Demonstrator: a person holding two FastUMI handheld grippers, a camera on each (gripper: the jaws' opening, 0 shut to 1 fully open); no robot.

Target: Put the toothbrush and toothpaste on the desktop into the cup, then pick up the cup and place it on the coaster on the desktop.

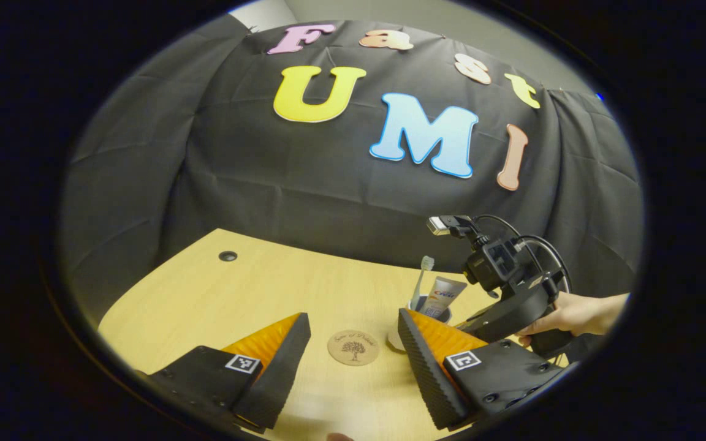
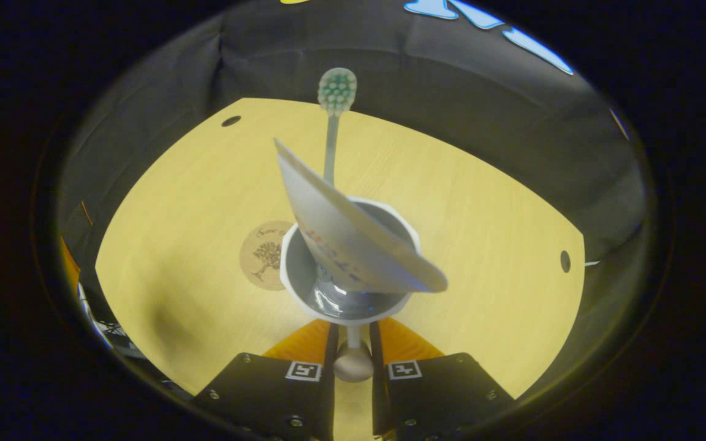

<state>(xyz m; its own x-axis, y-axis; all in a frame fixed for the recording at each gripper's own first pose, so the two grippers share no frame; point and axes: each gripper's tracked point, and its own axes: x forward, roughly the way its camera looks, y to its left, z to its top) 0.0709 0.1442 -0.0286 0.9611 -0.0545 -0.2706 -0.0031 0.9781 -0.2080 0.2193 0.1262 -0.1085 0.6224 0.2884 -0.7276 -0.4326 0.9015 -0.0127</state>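
A white cup [image 2: 288, 269] holds a toothbrush [image 2: 331, 122] standing head up and a toothpaste tube [image 2: 353, 236] leaning across its mouth. My right gripper [image 2: 353, 331] is shut on the cup's handle [image 2: 353, 361]. A round coaster with a tree print [image 2: 261, 254] lies just left of the cup, partly hidden behind its rim. In the left gripper view the cup [image 1: 394, 340] sits right of the coaster [image 1: 353, 347], with the toothbrush [image 1: 421, 278] and tube [image 1: 445, 295] sticking up. My left gripper [image 1: 353, 318] hangs open above the coaster. Whether the cup is off the desk cannot be told.
The wooden desk [image 1: 236, 294] has a cable hole at the far left [image 1: 227, 256] and another on the right [image 2: 565, 261]. A hand [image 1: 567, 312] holds the right gripper's body [image 1: 506, 300] at the right. Black cloth walls stand close behind the desk.
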